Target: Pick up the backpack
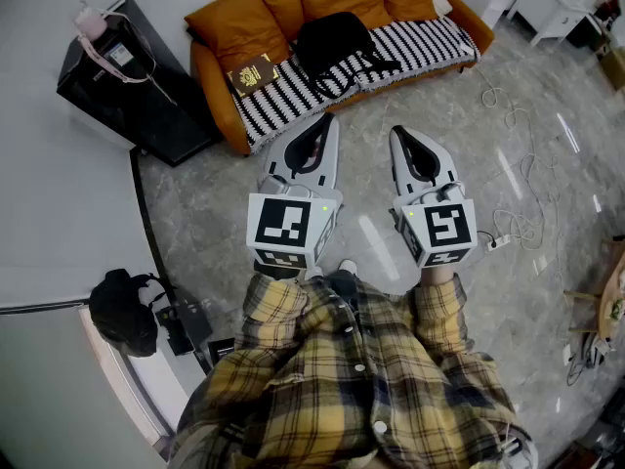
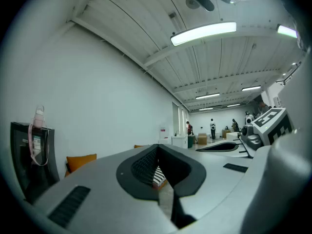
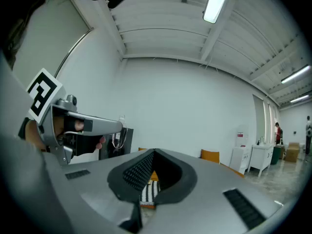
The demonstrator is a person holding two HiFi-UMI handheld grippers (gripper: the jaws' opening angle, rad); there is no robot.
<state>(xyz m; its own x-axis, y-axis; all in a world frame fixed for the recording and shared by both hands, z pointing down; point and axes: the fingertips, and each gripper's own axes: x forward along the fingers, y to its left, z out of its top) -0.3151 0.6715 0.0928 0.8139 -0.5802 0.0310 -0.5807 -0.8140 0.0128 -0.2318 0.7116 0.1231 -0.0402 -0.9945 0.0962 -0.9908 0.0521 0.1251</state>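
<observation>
Only the head view showed the one backpack on the sofa, beside perhaps four cushions; the left gripper and the right gripper had jaws closed, empty.

One orange sofa with a black-and-white striped seat cover is carrying four orange fabric cushions along its back. One black fabric backpack and one small brown booklet are lying on its seat. One other black bag is sitting on the floor. One black cabinet is bearing one pink bottle. Two grey grippers are showing, the left gripper and the right gripper, each carrying one marker cube.
</observation>
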